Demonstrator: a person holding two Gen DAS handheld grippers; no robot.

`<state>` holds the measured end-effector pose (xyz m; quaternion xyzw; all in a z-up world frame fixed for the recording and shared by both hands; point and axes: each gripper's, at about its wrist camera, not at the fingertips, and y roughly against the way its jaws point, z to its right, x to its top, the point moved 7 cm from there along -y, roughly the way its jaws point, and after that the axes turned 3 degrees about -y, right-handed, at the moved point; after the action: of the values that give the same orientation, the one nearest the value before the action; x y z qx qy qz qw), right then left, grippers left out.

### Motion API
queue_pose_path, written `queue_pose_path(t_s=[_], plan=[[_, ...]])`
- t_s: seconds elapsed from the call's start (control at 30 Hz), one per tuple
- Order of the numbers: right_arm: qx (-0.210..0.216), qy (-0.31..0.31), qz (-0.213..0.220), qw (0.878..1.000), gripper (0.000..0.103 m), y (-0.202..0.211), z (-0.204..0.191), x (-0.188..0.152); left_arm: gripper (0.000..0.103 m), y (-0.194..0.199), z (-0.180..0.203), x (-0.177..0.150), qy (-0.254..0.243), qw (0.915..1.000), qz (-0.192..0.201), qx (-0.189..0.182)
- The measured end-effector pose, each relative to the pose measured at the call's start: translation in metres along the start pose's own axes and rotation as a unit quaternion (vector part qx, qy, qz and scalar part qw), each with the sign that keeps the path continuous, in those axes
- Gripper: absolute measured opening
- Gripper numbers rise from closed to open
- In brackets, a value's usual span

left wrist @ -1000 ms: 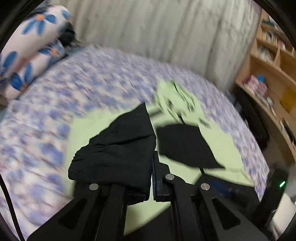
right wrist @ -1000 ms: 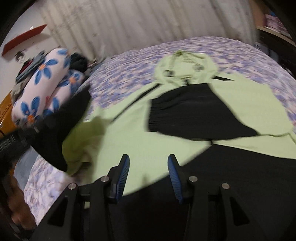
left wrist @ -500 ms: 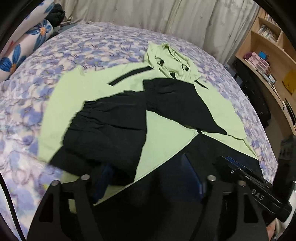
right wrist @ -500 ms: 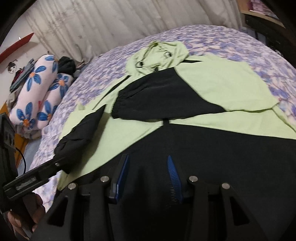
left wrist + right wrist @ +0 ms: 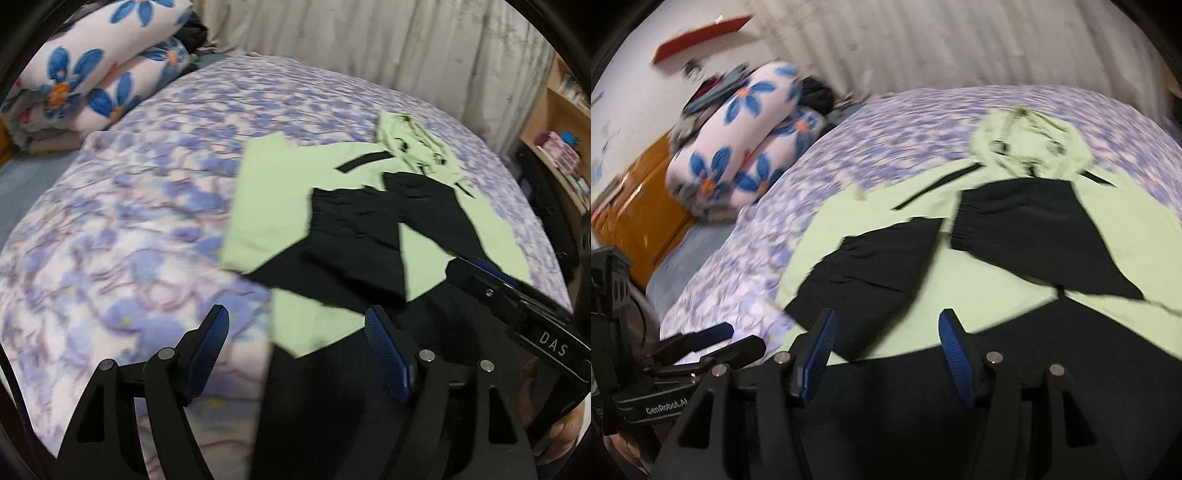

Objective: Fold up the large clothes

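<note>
A light green and black hooded jacket (image 5: 269, 206) lies flat on the bed, hood (image 5: 413, 144) at the far end; it also shows in the right wrist view (image 5: 990, 280). Both black sleeves (image 5: 871, 258) (image 5: 1045, 236) are folded in across the green body. The black lower part (image 5: 1015, 369) lies nearest me. My left gripper (image 5: 295, 339) is open and empty above the jacket's near left edge. My right gripper (image 5: 886, 339) is open and empty above the black hem. Each gripper shows in the other's view, the right (image 5: 517, 295) and the left (image 5: 701, 343).
The bed has a purple floral sheet (image 5: 122, 229). Rolled floral bedding (image 5: 746, 136) is stacked at the far left by an orange wooden headboard (image 5: 639, 214). A curtain (image 5: 369, 48) hangs behind the bed. A wooden bookshelf (image 5: 561, 129) stands at the right.
My left gripper let go of the black left sleeve, which now lies folded across the green body. Both grippers opened wider and drew back toward the hem.
</note>
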<state>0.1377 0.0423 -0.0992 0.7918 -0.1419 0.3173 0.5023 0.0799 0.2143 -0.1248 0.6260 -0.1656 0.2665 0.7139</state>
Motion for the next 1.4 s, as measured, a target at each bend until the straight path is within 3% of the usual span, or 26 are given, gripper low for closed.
queue_pose_path(t_s=[0.27, 0.4, 0.53, 0.6, 0.63, 0.77, 0.9, 1.03, 1.13, 1.3, 1.4], plan=[[-0.023, 0.085, -0.051, 0.995, 0.058, -0.052, -0.036, -0.007, 0.075, 0.002, -0.03, -0.009, 0.029, 0.9995, -0.003, 0.006], [-0.062, 0.124, -0.065, 0.988, 0.058, -0.077, -0.04, -0.007, 0.075, -0.004, -0.036, -0.012, 0.042, 0.9991, -0.012, 0.002], [-0.074, 0.139, -0.077, 0.984, 0.058, -0.091, -0.04, -0.004, 0.075, -0.009, -0.039, -0.017, 0.048, 0.9987, -0.016, -0.002], [-0.073, 0.147, -0.077, 0.983, 0.033, -0.091, -0.042, 0.0, 0.075, -0.01, -0.04, -0.019, 0.051, 0.9985, -0.019, -0.003], [-0.077, 0.147, -0.075, 0.983, 0.009, -0.088, -0.041, 0.006, 0.075, -0.011, -0.04, -0.019, 0.052, 0.9985, -0.019, -0.005], [-0.083, 0.122, -0.005, 0.989, 0.005, -0.05, -0.028, 0.051, 0.075, -0.009, -0.041, -0.02, 0.053, 0.9984, -0.016, -0.005], [-0.084, 0.059, 0.089, 0.991, 0.005, 0.015, 0.01, 0.098, 0.075, -0.006, -0.04, -0.017, 0.051, 0.9986, -0.007, -0.006], [-0.119, -0.002, 0.143, 0.983, 0.005, 0.056, 0.073, 0.115, 0.075, -0.007, -0.035, -0.016, 0.049, 0.9987, -0.006, -0.01], [-0.156, -0.073, 0.122, 0.977, 0.008, 0.055, 0.133, 0.101, 0.075, -0.01, -0.028, -0.015, 0.041, 0.999, -0.009, -0.014], [-0.186, -0.163, 0.025, 0.969, 0.014, 0.029, 0.217, 0.043, 0.075, -0.021, -0.016, -0.015, 0.026, 0.9994, -0.018, -0.012], [-0.171, -0.19, 0.014, 0.967, 0.034, 0.033, 0.239, 0.024, 0.075, -0.026, -0.01, -0.014, 0.017, 0.9995, -0.024, -0.009]])
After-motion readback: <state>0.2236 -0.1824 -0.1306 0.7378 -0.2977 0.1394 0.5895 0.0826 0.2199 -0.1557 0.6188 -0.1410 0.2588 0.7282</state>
